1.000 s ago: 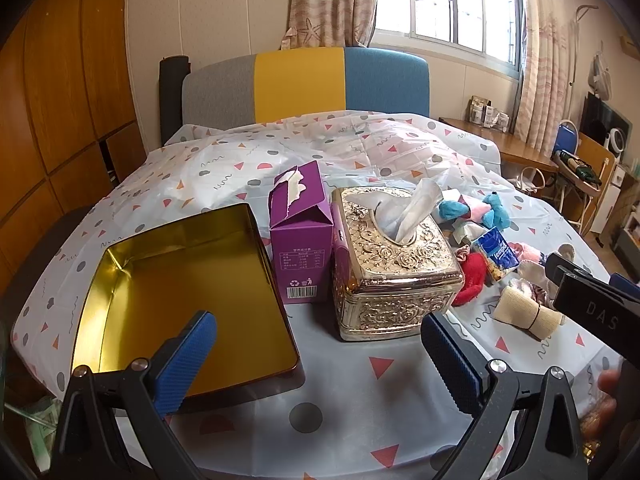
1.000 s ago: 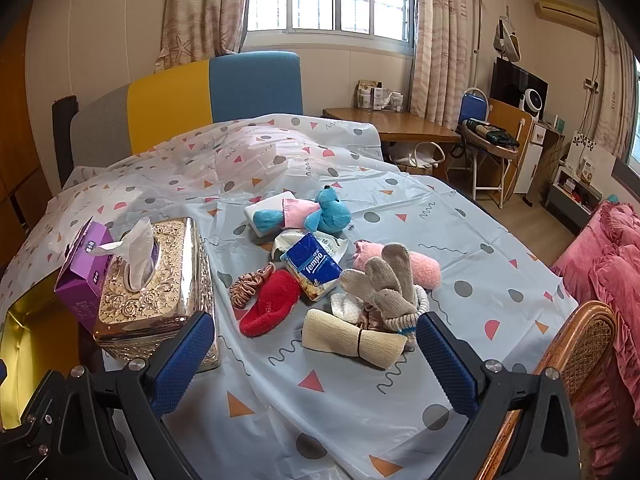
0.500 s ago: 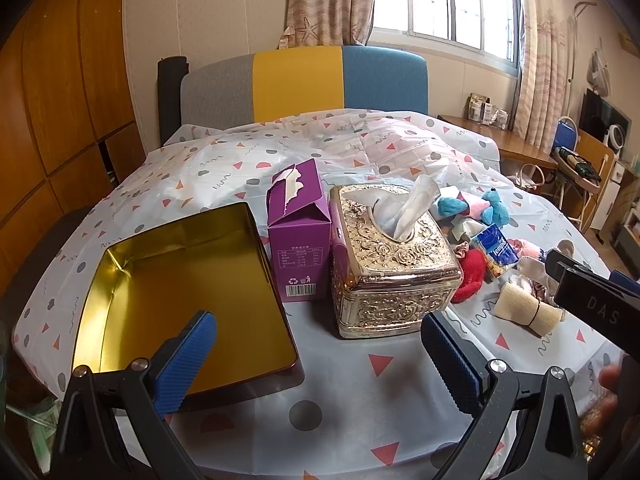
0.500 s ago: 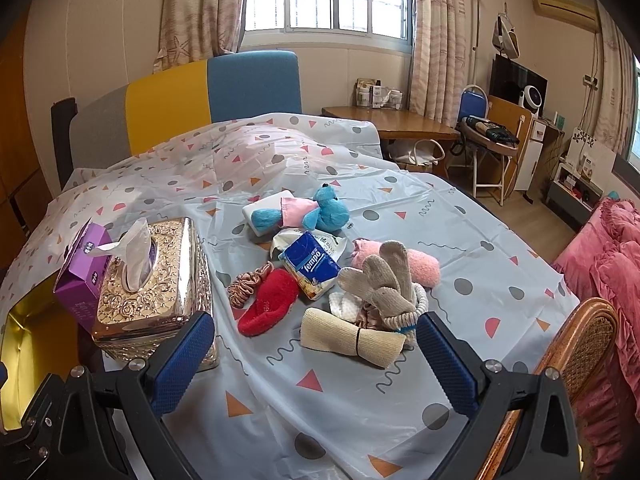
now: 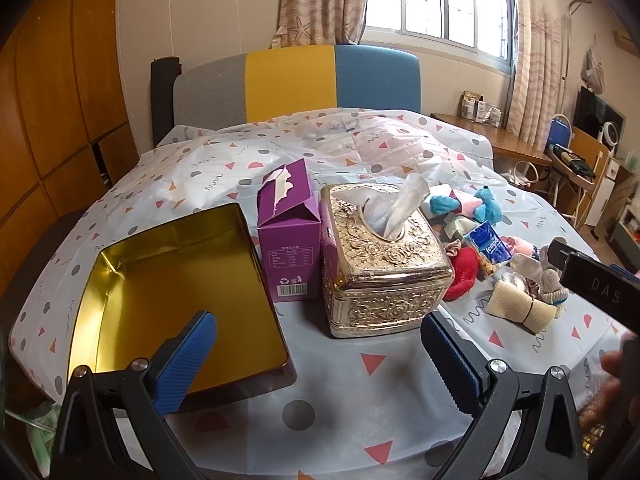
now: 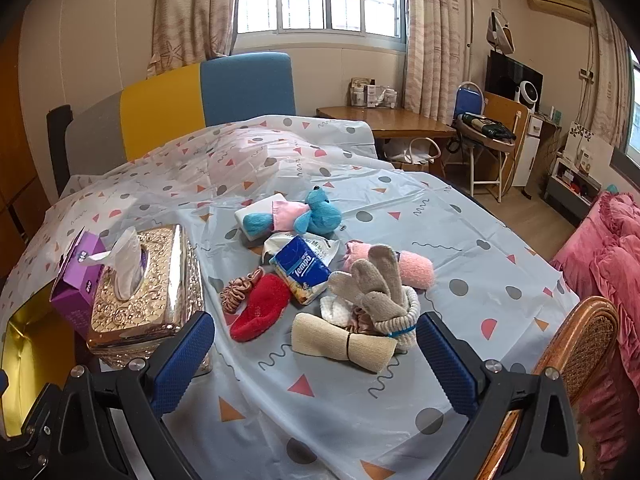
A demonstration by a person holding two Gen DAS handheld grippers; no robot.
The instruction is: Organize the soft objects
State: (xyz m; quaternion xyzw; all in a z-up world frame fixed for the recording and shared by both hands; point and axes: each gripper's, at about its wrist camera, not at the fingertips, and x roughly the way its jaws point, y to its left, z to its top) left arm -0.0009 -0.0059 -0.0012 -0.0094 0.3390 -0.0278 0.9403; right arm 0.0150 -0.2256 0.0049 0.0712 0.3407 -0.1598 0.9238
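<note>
A heap of soft things lies on the patterned tablecloth point(image 6: 460, 248): a blue and pink plush toy point(image 6: 308, 216), a red sock point(image 6: 260, 308), a pink fuzzy sock point(image 6: 416, 268), grey knitted gloves point(image 6: 380, 284), a beige rolled cloth point(image 6: 344, 342), a satin scrunchie point(image 6: 240, 286) and a blue tissue pack point(image 6: 302, 270). My right gripper point(image 6: 316, 356) is open, hovering just in front of the beige roll. My left gripper point(image 5: 320, 360) is open above the cloth, between the empty gold tin point(image 5: 176, 292) and the ornate gold tissue box point(image 5: 380, 268). The heap point(image 5: 516, 268) sits right of that box.
A purple tissue carton point(image 5: 290, 236) stands between tin and gold box. A grey, yellow and blue headboard point(image 5: 296, 80) backs the table. A wicker chair point(image 6: 576, 344) and pink bedding point(image 6: 612, 248) lie at the right. A wooden desk point(image 6: 384, 122) stands beyond.
Both grippers have drifted only slightly; the views sit a touch differently. Nothing was picked up or moved.
</note>
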